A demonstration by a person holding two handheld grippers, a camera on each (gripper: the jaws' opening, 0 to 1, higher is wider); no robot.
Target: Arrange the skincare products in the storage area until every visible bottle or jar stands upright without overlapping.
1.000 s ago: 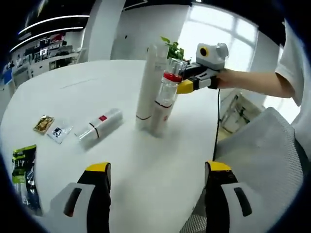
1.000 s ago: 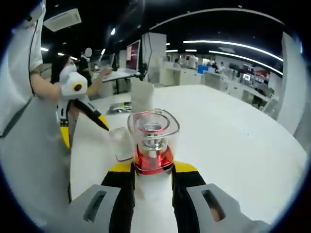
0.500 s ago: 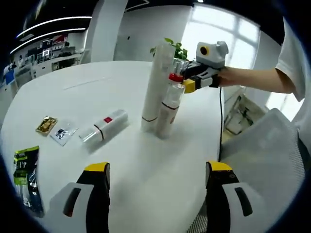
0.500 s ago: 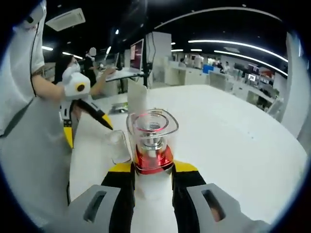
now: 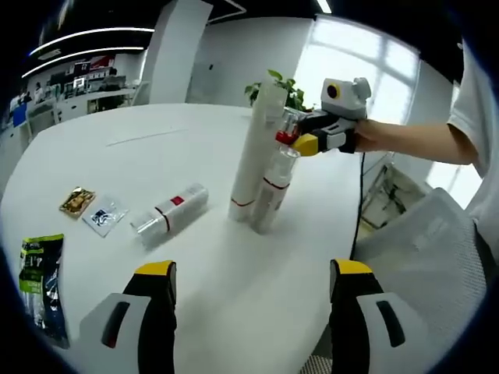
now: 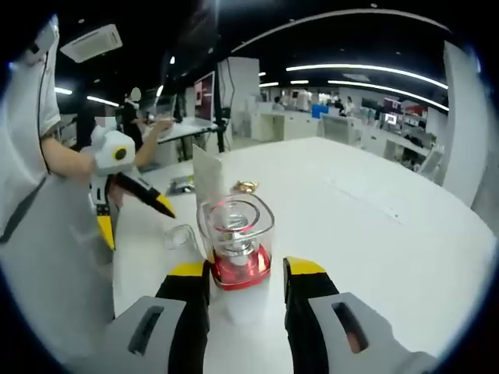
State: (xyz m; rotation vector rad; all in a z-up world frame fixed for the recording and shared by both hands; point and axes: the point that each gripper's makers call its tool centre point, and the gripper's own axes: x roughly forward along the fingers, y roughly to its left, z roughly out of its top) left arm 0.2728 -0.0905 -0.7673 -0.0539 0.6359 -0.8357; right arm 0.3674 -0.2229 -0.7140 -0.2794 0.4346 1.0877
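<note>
Releasing step, by the look of it. In the right gripper view, right gripper [image 6: 245, 273] at lower centre, yellow-tipped jaws spread just wider than the white bottle with red collar and clear square cap [image 6: 236, 249], a sliver of gap on each side, so apparently no grip on it. In the left gripper view, same bottle [image 5: 274, 187] standing upright at centre, touching or just beside the tall white tube with a thin red band near its base [image 5: 254, 152], which stands on end a little to its left. Right gripper [image 5: 300, 140] seen there at upper right, level with the cap.

Left gripper [image 5: 248, 280] along the bottom edge, jaws wide apart and empty, hovering above the round white table [image 5: 140, 148].

Left of centre, a clear-capped white bottle with a red label [image 5: 168, 213] lying on its side, well apart from the standing pair. Probably next: drawing the right gripper straight back without brushing the cap, then lifting the lying bottle and setting it upright.

Plenty of bare tabletop around the lying bottle and toward the upper left. A gold sachet [image 5: 76, 199] and a clear sachet with dark print [image 5: 104, 216] at left, a green-and-black packet [image 5: 39, 280] at lower left, all clear of the path. Table edge close to the right of the standing pair, so better placed toward the middle. Standing pair narrow and tall; likely easy to topple with a nudge.
</note>
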